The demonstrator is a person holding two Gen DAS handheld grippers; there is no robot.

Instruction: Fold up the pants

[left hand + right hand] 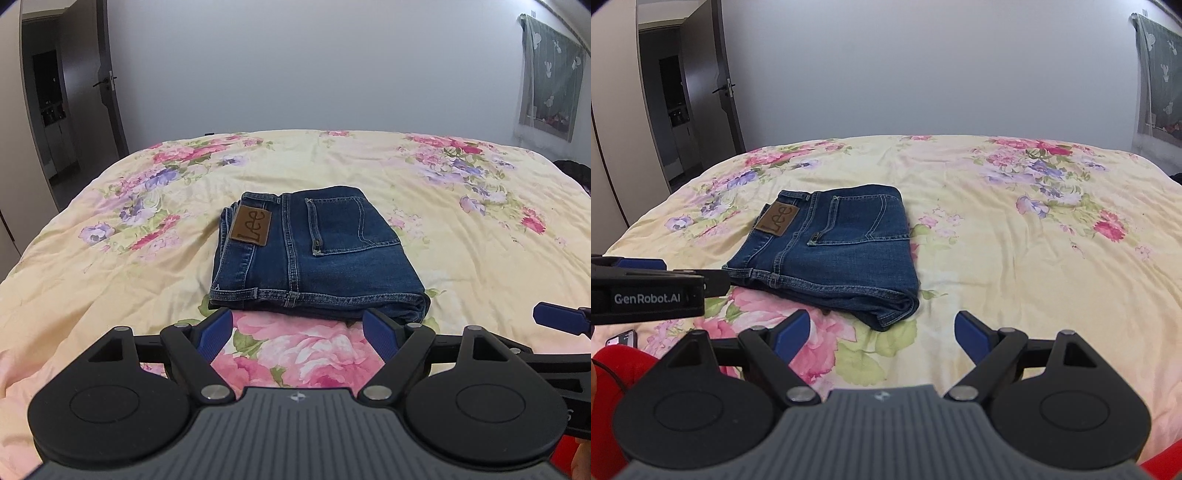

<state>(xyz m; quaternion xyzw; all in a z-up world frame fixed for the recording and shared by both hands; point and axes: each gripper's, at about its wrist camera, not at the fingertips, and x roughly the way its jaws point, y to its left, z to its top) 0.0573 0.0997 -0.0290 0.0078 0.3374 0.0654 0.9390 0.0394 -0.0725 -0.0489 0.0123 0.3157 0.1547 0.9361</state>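
Note:
Blue jeans (314, 254) lie folded into a compact stack on the floral bedspread (110, 258), back pocket and brown Lee patch facing up. My left gripper (301, 325) is open and empty, just short of the stack's near edge. In the right wrist view the jeans (834, 251) lie ahead and to the left. My right gripper (881, 328) is open and empty over the bedspread (1015, 258), near the stack's front right corner. The left gripper's side (646, 291) shows at the left of that view.
The bed fills the view; a grey wall stands behind it. An open door (107, 85) is at the far left. A curtained window (550, 77) is at the far right. A phone (622, 338) lies near the bed's front left.

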